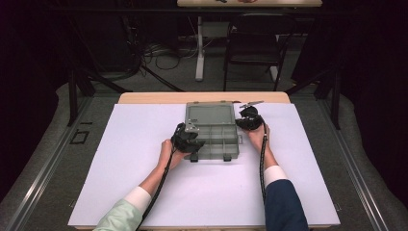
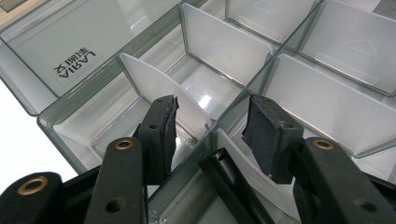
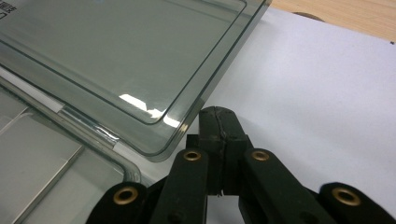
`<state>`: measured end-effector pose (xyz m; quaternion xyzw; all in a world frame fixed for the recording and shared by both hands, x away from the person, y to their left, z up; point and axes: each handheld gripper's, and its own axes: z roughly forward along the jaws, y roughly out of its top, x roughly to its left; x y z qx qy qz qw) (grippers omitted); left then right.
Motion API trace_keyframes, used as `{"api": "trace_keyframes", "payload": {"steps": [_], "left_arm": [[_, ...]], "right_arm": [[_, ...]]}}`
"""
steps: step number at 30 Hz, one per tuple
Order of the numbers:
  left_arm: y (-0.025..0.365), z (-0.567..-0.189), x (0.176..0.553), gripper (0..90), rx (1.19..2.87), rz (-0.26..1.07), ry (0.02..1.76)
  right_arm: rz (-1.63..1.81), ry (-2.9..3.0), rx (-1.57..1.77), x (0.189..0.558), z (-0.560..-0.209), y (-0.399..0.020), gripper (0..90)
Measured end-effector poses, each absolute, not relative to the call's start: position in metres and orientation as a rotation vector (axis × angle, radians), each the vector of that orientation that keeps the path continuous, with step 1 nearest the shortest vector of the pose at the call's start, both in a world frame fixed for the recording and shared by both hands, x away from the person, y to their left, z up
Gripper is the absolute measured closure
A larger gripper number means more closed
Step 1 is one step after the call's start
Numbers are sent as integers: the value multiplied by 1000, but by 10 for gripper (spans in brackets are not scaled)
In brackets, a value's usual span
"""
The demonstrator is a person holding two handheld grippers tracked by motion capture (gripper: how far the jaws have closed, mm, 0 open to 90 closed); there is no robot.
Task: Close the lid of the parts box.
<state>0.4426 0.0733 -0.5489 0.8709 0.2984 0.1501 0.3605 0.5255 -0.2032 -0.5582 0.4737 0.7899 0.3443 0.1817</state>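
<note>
Box, centre of high view: clear grey plastic, glossy, smooth. Dividers: frosted white plastic. Pads, lower gripper views: matt black rubber, rough-edged. Sheet: matt white, paper-like. Table, upper edge: pale wood.

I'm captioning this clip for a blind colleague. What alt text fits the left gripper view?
The left gripper hangs with jaws apart over an open, clear grey organiser box, its pads straddling a wall between empty compartments. White divider plates split the box into cells, and the flat lid lies open beyond.
</note>
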Motion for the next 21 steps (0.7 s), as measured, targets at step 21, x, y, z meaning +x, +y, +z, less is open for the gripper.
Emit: {"api": "trace_keyframes", "payload": {"steps": [21], "left_arm": [[74, -550, 443, 521, 2243, 384, 762]], "right_arm": [[896, 2310, 1313, 528, -553, -202, 900]]}}
